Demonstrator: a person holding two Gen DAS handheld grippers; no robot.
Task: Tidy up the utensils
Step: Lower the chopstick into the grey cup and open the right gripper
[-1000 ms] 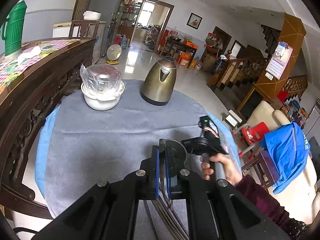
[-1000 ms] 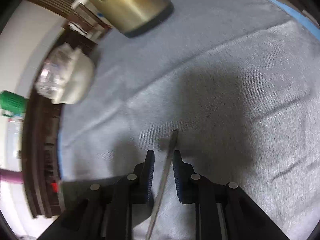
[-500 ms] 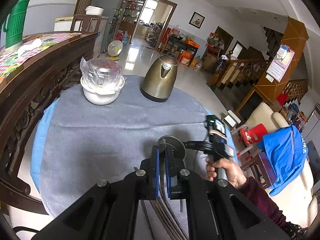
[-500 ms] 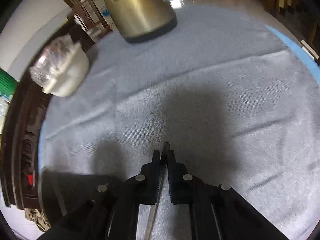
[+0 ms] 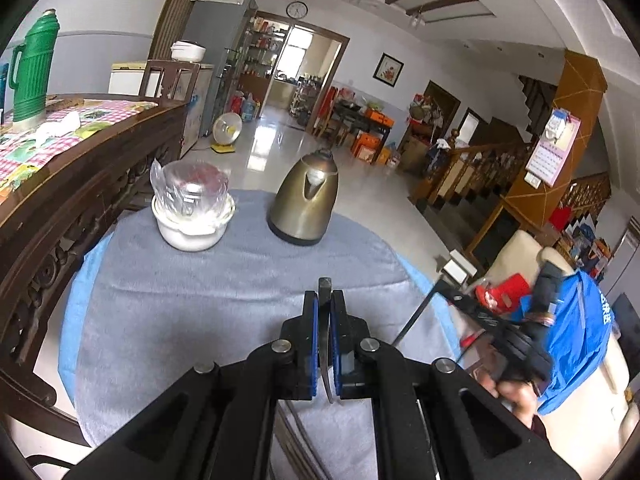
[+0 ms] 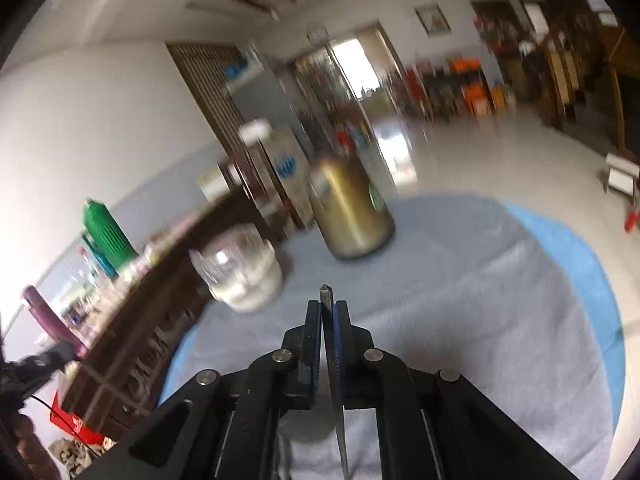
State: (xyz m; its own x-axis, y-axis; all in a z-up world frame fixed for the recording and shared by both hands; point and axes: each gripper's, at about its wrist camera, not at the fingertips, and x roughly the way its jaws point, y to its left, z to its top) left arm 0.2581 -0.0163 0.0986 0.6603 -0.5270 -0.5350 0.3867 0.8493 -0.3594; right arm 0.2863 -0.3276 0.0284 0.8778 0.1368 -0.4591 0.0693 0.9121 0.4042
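Left claw (image 5: pixel 325 308): clamped together on a thin metal utensil (image 5: pixel 324 292), whose end sticks out just past the blue pads; more slender handles hang below it, too dark to tell apart.
Right claw (image 6: pixel 328 312): jaws have just closed and are now clamped on a flat metal utensil handle (image 6: pixel 326 298), its pointed tip standing a little beyond the pads. Seen from the left wrist, this claw (image 5: pixel 448 294) is blurred, off the right rim of the surface, with a dark thin rod (image 5: pixel 416 312) slanting down from it.
Hand (image 5: pixel 508 392): grips the right tool's handle, low and right of the kettle.
Kettle (image 5: pixel 305 200): brass-coloured, upright at the far side of the surface.
White bowl (image 5: pixel 192 228): just left of the kettle, holding a clear crinkled plastic wrap.
Surface (image 5: pixel 192 320): round, covered by grey cloth over a blue layer.
Green flask (image 5: pixel 32 76): on the wooden table far left of the kettle.
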